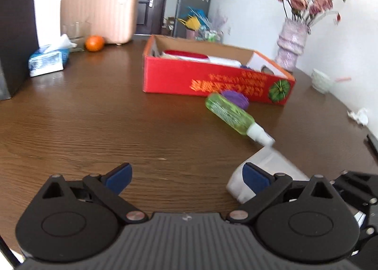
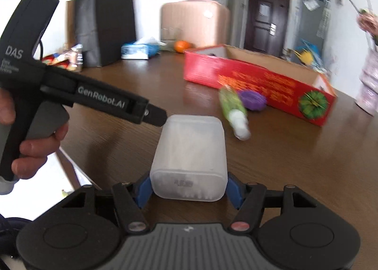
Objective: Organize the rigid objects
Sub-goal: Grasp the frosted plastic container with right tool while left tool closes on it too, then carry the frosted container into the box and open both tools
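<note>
My right gripper [image 2: 189, 189] is shut on a frosted white plastic box [image 2: 189, 152], its blue pads pressing on both sides of the near end. In the left wrist view the same box [image 1: 267, 168] lies just behind the right finger of my left gripper [image 1: 186, 173], which is open with only bare table between its fingers. A green bottle with a white cap [image 1: 229, 114] [image 2: 230, 104] lies on its side beside a purple round thing [image 1: 236, 99] [image 2: 251, 100], both against the open red cardboard box [image 1: 212, 76] [image 2: 248, 86], which holds several items.
On the brown wooden table [image 1: 94, 116] stand a tissue pack [image 1: 47, 60], an orange [image 1: 94, 43], a pink suitcase [image 1: 101, 12], a black paper bag [image 2: 106, 24], a flower vase [image 1: 291, 43], a white bowl [image 1: 321, 80] and crumpled paper [image 1: 359, 115]. A hand [image 2: 35, 147] holds the left tool.
</note>
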`<state>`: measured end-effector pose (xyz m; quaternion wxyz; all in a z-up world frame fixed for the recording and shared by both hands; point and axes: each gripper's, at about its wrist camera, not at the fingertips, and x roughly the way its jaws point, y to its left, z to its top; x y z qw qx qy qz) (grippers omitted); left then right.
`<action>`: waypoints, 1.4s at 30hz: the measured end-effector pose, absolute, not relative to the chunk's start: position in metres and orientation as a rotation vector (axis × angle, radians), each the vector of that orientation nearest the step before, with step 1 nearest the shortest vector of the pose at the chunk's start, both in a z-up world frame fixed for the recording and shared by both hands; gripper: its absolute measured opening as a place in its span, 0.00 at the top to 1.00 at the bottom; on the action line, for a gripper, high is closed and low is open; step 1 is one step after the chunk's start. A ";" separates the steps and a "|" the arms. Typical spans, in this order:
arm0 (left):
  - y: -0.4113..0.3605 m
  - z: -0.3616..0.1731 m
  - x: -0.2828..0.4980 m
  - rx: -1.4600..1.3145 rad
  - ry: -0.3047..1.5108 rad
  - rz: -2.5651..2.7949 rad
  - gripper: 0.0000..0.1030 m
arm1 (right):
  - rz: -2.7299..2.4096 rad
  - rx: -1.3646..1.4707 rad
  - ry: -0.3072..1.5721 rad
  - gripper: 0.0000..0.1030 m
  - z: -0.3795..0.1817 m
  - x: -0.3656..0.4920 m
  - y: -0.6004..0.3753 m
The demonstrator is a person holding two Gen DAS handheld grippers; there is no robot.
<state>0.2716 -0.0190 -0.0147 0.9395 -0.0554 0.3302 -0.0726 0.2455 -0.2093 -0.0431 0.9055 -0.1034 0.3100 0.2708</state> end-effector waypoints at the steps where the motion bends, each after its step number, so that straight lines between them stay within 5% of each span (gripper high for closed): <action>1: -0.014 -0.013 0.270 -0.124 0.672 -0.138 0.01 | 0.598 -0.205 0.644 0.38 -0.043 0.248 -0.206; 6: 0.002 -0.008 0.266 -0.161 0.661 -0.118 0.01 | 0.649 -0.296 0.619 0.37 -0.044 0.243 -0.191; 8: 0.001 -0.009 0.266 -0.169 0.664 -0.138 0.01 | 0.604 -0.314 0.606 0.19 -0.043 0.241 -0.197; 10: -0.005 -0.012 0.266 -0.159 0.665 -0.163 0.02 | 0.512 -0.286 0.607 0.18 -0.040 0.242 -0.213; 16: -0.027 -0.016 0.266 -0.153 0.670 -0.289 0.18 | 0.276 0.008 0.645 0.40 -0.027 0.253 -0.270; 22: -0.023 -0.025 0.278 -0.296 0.694 -0.333 0.31 | 0.347 0.161 0.630 0.45 -0.024 0.258 -0.277; 26: -0.015 -0.030 0.289 -0.438 0.742 -0.392 0.52 | 0.421 0.267 0.660 0.52 -0.028 0.276 -0.270; 38: -0.015 -0.026 0.280 -0.489 0.692 -0.448 0.65 | 0.508 0.555 0.740 0.84 -0.036 0.277 -0.285; 42: -0.017 -0.020 0.290 -0.505 0.689 -0.460 0.65 | 0.498 0.526 0.703 0.85 -0.020 0.279 -0.286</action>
